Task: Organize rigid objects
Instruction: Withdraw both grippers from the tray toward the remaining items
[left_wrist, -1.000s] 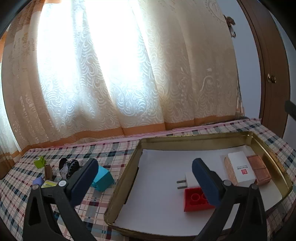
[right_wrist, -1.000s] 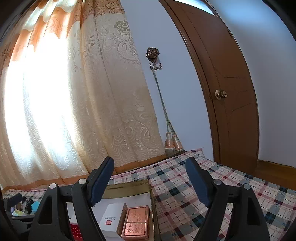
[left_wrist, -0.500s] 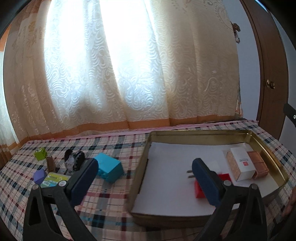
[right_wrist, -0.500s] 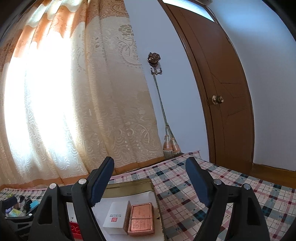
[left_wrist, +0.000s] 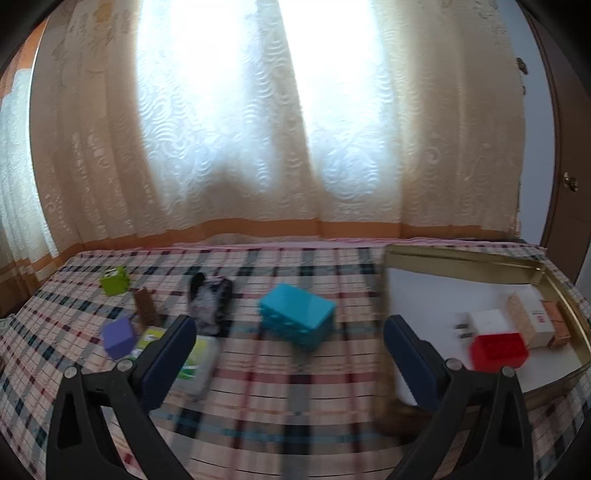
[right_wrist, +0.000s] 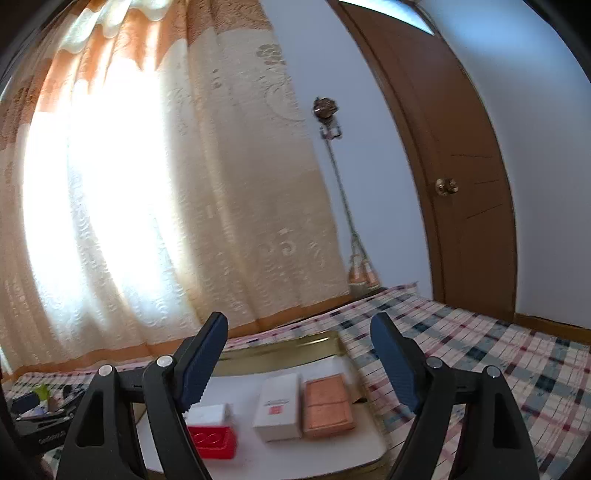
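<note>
On the plaid worktop (left_wrist: 280, 398), in the left wrist view: teal box (left_wrist: 297, 319) lying near the middle, ahead of the left gripper (left_wrist: 290, 354), apart from both fingers. Left of it, dark patterned object (left_wrist: 210, 301) lying on the cloth, too blurred to identify. Further left, green cube (left_wrist: 115, 281) sitting toward the far edge, brown block (left_wrist: 147, 308) standing just beside a purple cube (left_wrist: 119, 338), and a green-and-white packet (left_wrist: 195, 360) lying partly behind the left finger. Left jaws standing spread wide, pinching nothing.

At the right, gold tray (left_wrist: 461, 258) sitting on the worktop with a white liner inside. Inside it, red brick (left_wrist: 498, 350) lying at the near side, white plug (left_wrist: 487, 323) just behind it, touching or nearly so, prongs pointing left. White carton (left_wrist: 532, 321) and copper box (left_wrist: 556, 321) lying side by side toward the tray's right rim.

In the right wrist view: right gripper (right_wrist: 299, 362) hovering above the tray (right_wrist: 288, 349), jaws spread wide, gripping nothing. Below them, brick (right_wrist: 212, 441) and plug (right_wrist: 207, 413) showing at the left, carton (right_wrist: 279, 406) and copper box (right_wrist: 327, 404) lying flush beside each other at the right. Far left, part of the left gripper (right_wrist: 40, 410) peeking in low at the edge. Curtain (right_wrist: 166, 184) hanging behind the worktop, brown door (right_wrist: 461, 166) standing at the right.
</note>
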